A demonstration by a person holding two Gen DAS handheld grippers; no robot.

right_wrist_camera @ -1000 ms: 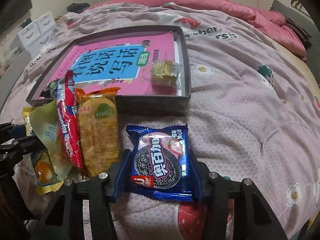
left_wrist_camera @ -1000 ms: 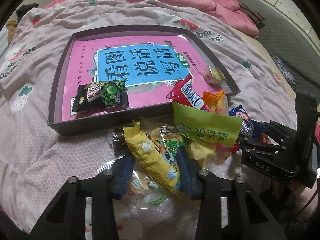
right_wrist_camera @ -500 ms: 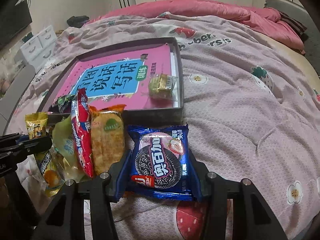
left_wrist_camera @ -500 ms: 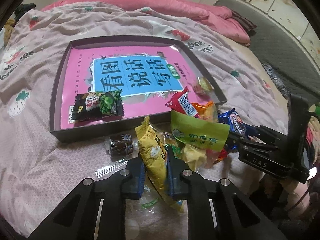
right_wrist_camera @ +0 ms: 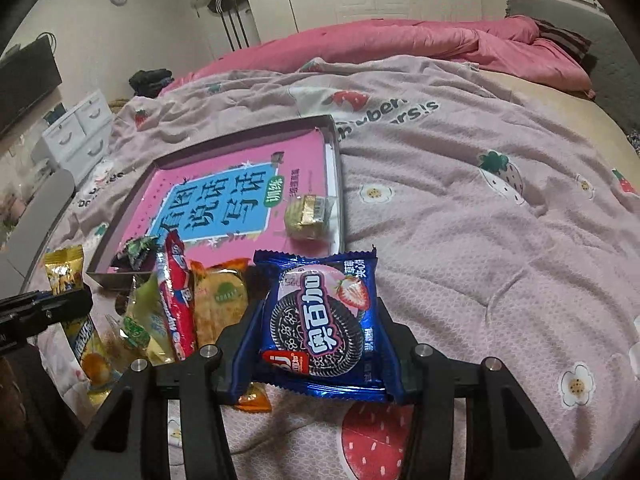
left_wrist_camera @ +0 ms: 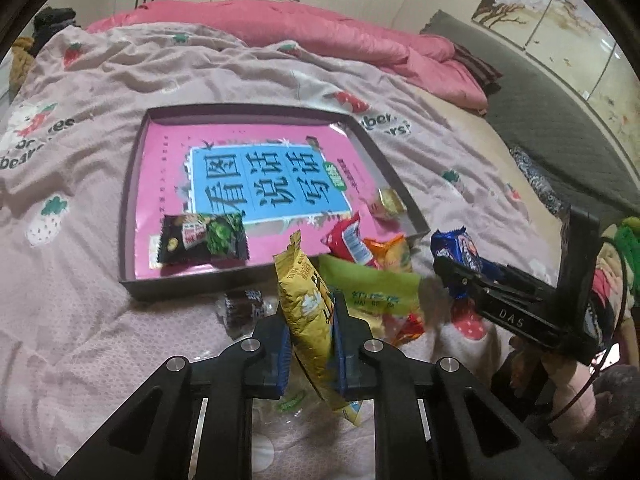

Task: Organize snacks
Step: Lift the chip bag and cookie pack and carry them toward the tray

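Bedspread (right_wrist_camera: 480, 240) — both tongs (left_wrist_camera: 308, 336) (right_wrist_camera: 316, 344) tilted down, gripping packets.

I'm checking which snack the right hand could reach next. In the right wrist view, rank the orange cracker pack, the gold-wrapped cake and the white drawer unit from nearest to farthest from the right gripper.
1. Orange cracker pack: just left of the right gripper, outside the box.
2. Gold-wrapped cake: straight ahead, inside the box's near right corner.
3. White drawer unit: far left, beyond the bed.

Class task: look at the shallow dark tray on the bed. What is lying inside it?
Inside the tray: a pink book, a black-and-green snack packet and a small gold-wrapped snack. Anything under the book is hidden.
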